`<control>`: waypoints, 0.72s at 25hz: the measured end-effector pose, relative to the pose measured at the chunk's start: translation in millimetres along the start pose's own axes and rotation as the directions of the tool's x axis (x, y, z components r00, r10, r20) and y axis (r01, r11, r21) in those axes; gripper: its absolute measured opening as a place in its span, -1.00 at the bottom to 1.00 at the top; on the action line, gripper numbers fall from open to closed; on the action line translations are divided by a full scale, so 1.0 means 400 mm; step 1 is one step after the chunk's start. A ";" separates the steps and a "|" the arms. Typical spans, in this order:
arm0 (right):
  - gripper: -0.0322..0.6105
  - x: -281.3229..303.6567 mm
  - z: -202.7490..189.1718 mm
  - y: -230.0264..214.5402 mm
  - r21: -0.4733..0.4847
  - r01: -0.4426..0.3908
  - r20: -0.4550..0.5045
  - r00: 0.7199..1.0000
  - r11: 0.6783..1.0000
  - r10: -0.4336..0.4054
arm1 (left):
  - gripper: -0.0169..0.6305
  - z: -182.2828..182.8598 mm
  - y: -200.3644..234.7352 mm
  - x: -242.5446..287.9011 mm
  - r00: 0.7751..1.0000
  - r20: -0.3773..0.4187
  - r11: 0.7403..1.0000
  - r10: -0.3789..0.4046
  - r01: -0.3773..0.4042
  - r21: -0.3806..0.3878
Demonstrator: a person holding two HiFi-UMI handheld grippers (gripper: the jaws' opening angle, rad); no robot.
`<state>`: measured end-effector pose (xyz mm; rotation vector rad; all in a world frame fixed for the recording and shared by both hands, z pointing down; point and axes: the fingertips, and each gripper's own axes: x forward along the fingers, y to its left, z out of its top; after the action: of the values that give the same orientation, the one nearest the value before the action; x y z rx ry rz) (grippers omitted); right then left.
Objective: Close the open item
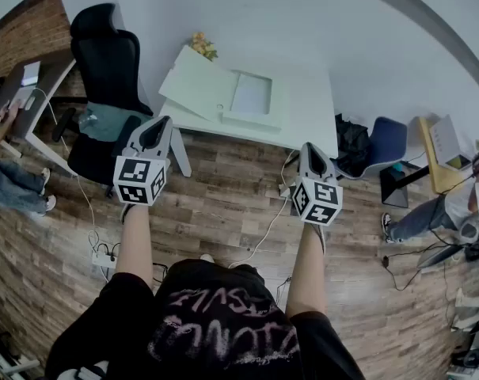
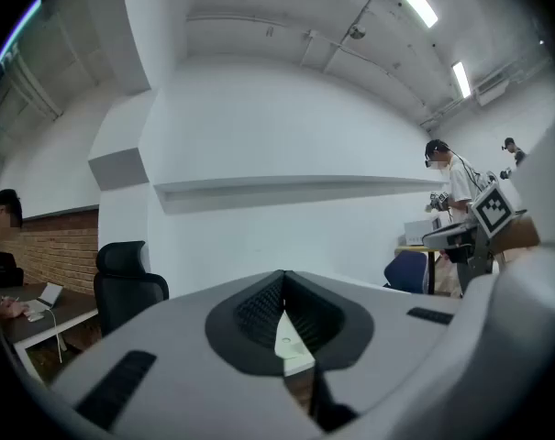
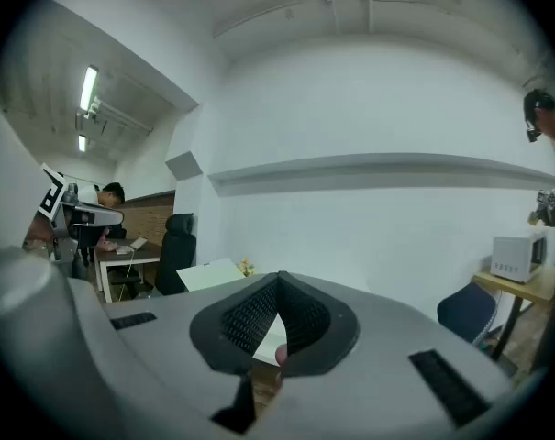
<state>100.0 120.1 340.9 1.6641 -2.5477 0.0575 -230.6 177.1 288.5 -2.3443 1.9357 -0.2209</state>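
Both jaws shut, open box (image 1: 227, 93) well ahead

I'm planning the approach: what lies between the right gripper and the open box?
Only bare white table, in the head view; nothing stands between the right gripper and the open box.

Black office chair (image 1: 104, 58) set beside a white table (image 1: 302, 113), yellow flowers (image 1: 203, 46) placed at its far corner, blue chair (image 1: 387, 142), power strip (image 1: 104, 258) laid on wooden floor (image 1: 223, 200)
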 end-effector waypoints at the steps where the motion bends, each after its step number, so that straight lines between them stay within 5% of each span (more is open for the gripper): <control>1: -0.87 0.006 0.002 0.001 -0.001 -0.001 0.002 1.000 1.000 0.001 | -0.94 0.001 0.003 0.003 1.000 0.001 1.000 0.001 -0.001 0.001; 18: -0.86 0.060 0.001 0.034 -0.029 -0.001 -0.011 1.000 1.000 0.001 | -0.94 -0.040 0.048 0.047 1.000 -0.013 1.000 -0.020 0.019 -0.018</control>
<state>78.1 103.7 343.0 1.6476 -2.5293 0.0291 -248.5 155.2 302.1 -2.3801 1.9297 -0.2219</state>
